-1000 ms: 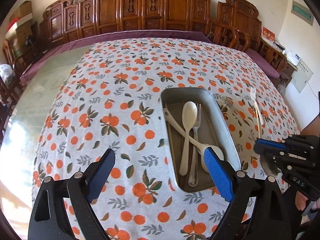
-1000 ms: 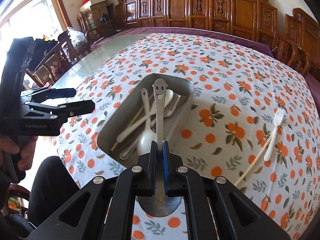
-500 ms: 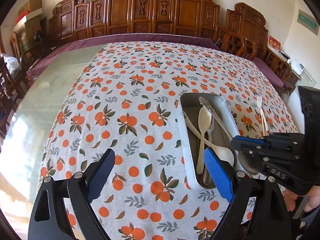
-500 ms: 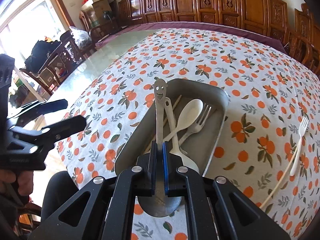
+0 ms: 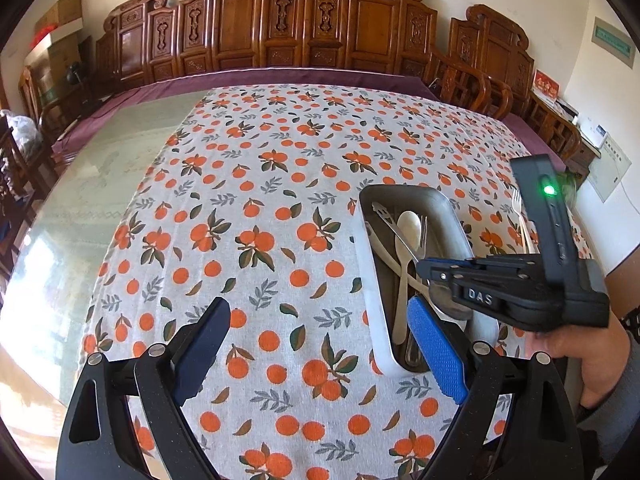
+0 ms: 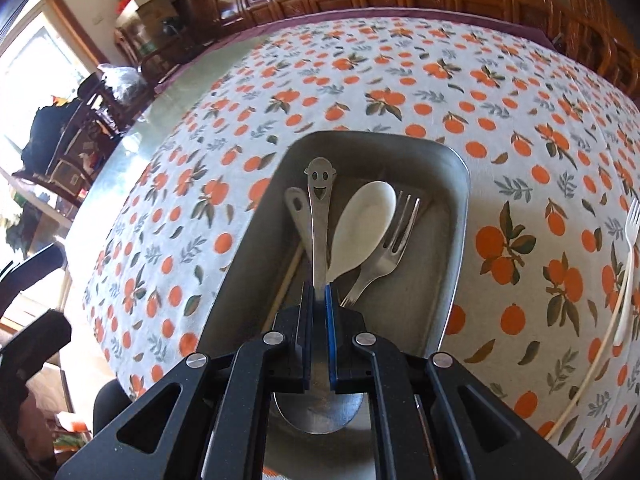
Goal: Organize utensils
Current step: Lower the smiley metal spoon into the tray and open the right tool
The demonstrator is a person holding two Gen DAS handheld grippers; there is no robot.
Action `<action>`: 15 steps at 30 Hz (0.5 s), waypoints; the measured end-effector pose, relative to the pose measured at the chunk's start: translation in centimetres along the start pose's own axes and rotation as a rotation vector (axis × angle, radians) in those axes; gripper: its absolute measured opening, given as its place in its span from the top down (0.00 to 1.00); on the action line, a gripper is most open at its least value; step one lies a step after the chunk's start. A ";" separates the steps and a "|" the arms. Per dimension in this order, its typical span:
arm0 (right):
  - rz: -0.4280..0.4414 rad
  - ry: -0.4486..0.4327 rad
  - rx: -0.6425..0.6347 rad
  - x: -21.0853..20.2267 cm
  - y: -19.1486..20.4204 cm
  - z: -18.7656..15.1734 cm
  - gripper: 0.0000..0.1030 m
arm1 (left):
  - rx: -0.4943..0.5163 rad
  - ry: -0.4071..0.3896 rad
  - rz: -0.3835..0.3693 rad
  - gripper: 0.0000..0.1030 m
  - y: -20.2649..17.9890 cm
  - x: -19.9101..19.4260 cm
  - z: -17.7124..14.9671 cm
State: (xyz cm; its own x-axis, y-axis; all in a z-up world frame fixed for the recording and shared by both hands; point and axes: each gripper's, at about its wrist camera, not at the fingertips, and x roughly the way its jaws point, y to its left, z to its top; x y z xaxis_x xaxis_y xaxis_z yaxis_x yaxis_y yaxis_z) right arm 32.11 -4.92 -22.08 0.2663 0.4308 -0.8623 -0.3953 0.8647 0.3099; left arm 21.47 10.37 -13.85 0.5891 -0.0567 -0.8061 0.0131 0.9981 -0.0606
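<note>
Clamping a smiley spoon [image 6: 319, 216] over the tray [image 6: 456, 240], right gripper [image 6: 319, 300]; left gripper [image 5: 320, 344] wide.

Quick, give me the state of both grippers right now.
Left gripper: jaws open, holding nothing.
Right gripper: jaws closed on the smiley-handled metal spoon, over the metal tray.

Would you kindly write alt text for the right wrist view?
The right gripper pinches a metal smiley-handled spoon over a metal tray that holds a white spoon and a fork, on an orange-print tablecloth.
</note>
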 end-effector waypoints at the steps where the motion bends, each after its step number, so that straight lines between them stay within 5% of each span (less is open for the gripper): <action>1: -0.003 0.002 0.000 0.1 0.0 0.1 0.93 | 0.000 0.000 0.000 0.16 0.0 0.0 0.0; 15: 0.033 -0.088 -0.060 -2.9 -1.0 0.3 0.90 | 0.016 -0.005 -0.015 0.16 -1.3 -0.1 0.2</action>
State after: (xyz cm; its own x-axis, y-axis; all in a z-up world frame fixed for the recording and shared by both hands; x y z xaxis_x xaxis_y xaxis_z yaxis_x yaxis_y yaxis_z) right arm 32.03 -6.99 -19.72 0.3276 0.4822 -0.8125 -0.4567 0.8336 0.3107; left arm 21.52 9.11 -13.59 0.5926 -0.0719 -0.8023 0.0352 0.9974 -0.0635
